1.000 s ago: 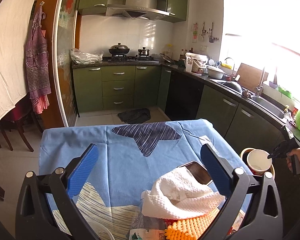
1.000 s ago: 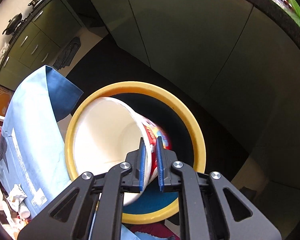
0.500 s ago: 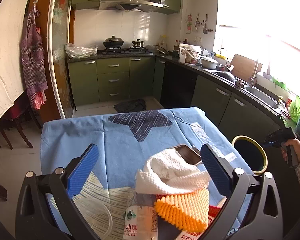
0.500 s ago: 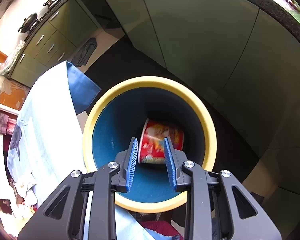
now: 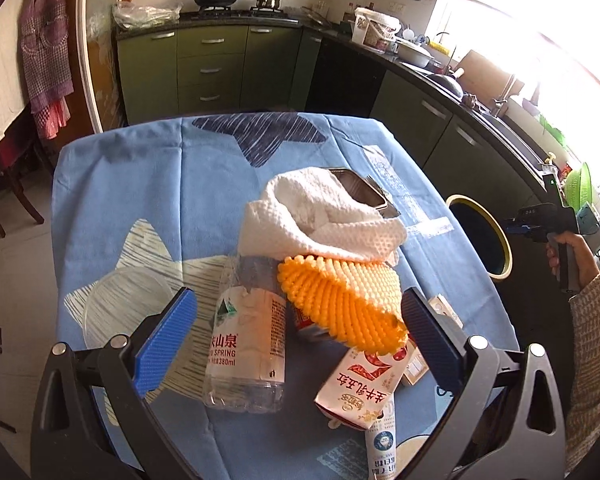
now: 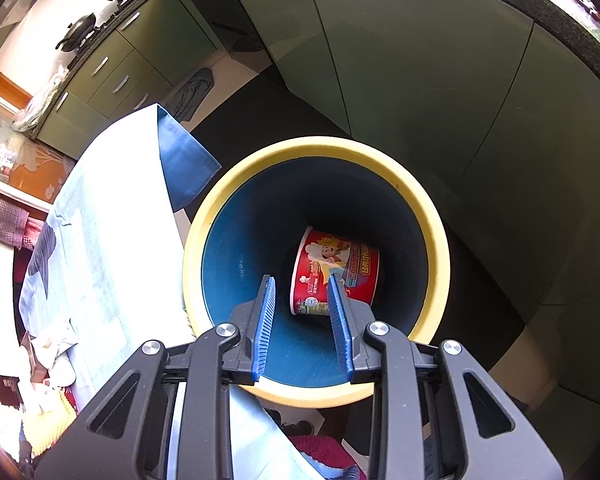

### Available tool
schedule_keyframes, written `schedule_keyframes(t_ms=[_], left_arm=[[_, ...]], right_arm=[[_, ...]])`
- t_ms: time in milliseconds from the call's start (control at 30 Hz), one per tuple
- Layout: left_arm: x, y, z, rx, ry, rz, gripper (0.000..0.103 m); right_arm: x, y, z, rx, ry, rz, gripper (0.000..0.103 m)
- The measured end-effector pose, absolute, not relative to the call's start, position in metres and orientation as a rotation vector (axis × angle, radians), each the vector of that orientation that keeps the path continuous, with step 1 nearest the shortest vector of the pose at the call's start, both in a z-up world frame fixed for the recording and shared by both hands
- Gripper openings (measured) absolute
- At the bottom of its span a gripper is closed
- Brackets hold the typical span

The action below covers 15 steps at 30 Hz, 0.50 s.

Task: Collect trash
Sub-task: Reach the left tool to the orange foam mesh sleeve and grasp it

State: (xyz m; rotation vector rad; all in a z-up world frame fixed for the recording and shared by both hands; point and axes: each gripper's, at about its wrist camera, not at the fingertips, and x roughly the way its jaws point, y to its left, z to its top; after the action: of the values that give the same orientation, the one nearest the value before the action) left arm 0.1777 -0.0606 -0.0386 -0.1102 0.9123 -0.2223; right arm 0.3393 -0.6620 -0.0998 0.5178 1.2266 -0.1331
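One piece of trash is already accounted for: a red noodle cup is seen lying on its side at the bottom of the yellow-rimmed bin, which stands just beside the desk. The right tool is held above the bin mouth, released, with nothing between its blue pads. The left tool is spread wide over the heap on the desk and nothing is gripped. Between and ahead of its pads are found a water bottle, an orange foam net, a white cloth and a milk carton. The step in hand is judged to be the choice of the next item. The bottle is probably best enclosed across its body, since it is likely to be light and easily crushed.
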Motion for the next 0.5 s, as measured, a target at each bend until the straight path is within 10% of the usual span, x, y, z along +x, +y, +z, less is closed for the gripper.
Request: schedule_keyframes(t_ms=[267,333,400,500], left_arm=[[0.184,-0.074,-0.035,-0.152,0.912,-0.316,0.095],[0.188,-0.078,-0.036,-0.148,0.920,-0.337,0.074],[0.192,-0.081,-0.040,-0.164,0.947,-0.371,0.027],[0.195,-0.084,-0.047,-0.188,0.987,-0.433,0.003]], right_arm=[[0.338,-0.662,-0.100,0.513,1.230,-0.124,0.031],[0.337,-0.662,-0.100,0.512,1.230,-0.119,0.031],[0.336,-0.663,-0.099,0.513,1.227,-0.116,0.031],[0.335,-0.666,-0.097,0.515,1.222,-0.115,0.031]])
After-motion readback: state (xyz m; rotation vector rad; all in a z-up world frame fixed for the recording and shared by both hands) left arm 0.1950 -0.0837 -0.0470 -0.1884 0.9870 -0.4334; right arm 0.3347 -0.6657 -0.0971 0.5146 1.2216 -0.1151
